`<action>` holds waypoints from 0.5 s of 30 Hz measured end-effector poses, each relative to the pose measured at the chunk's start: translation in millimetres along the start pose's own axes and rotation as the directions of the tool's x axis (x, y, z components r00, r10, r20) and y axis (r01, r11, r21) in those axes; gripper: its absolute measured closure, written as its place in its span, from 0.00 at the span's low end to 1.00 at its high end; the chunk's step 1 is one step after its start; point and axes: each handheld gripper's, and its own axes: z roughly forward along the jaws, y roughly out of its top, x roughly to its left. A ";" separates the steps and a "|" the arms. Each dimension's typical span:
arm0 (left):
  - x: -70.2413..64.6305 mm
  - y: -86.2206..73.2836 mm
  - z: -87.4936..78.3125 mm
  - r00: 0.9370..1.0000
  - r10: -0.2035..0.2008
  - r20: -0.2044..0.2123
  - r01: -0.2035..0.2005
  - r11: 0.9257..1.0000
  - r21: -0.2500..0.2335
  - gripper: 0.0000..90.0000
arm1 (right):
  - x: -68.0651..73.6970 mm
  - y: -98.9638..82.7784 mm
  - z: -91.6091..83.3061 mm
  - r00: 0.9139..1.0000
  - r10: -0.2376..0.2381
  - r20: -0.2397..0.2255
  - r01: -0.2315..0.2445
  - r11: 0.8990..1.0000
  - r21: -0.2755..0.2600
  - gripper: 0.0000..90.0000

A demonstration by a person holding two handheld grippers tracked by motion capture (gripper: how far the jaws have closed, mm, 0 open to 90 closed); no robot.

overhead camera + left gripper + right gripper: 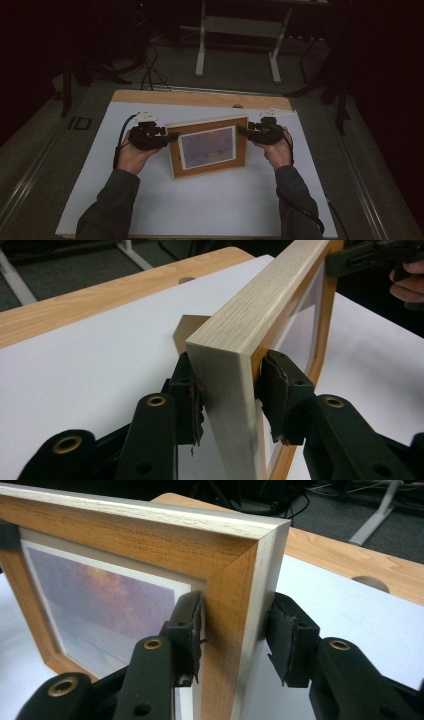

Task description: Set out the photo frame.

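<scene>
A wooden picture frame (207, 147) holding a soft orange-and-blue print stands upright on the white sheet, leaning back a little. My left gripper (170, 136) straddles its left edge. In the left gripper view the frame's pale side (260, 295) sits between the jaws of my left gripper (227, 385), both pads lying close to it and not clearly pressing. My right gripper (242, 131) straddles the right edge. In the right gripper view one pad of my right gripper (235, 630) lies against the frame's front (150, 540), and the other stands clear of the back.
A white sheet (200, 210) covers most of the wooden tabletop (200, 97), which has a round hole (238, 106) near its far edge. The frame's brown back stand (182, 332) rests on the sheet. A white table base (240, 30) stands on the floor beyond.
</scene>
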 end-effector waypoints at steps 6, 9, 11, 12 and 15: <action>6.4 7.3 7.9 0.999 0.025 0.037 -0.025 1.000 0.013 0.68 | 5.4 -8.1 -11.4 0.999 0.016 0.036 -0.016 1.000 -0.012 0.68; 7.4 8.7 9.5 0.999 0.030 0.041 -0.030 0.999 0.013 0.67 | 6.1 -9.7 -12.8 0.999 0.023 0.041 -0.022 1.000 -0.018 0.68; 10.4 11.9 15.4 0.997 0.042 0.058 -0.042 0.999 0.013 0.66 | 9.2 -13.2 -19.2 0.997 0.037 0.061 -0.036 0.999 -0.018 0.68; 10.6 12.1 16.3 0.997 0.044 0.060 -0.045 0.999 0.010 0.66 | 10.4 -14.2 -20.7 0.997 0.040 0.066 -0.039 0.999 -0.017 0.68; 11.2 12.3 17.7 0.997 0.046 0.064 -0.046 0.999 0.008 0.65 | 11.6 -15.5 -22.7 0.996 0.047 0.072 -0.046 0.999 -0.017 0.68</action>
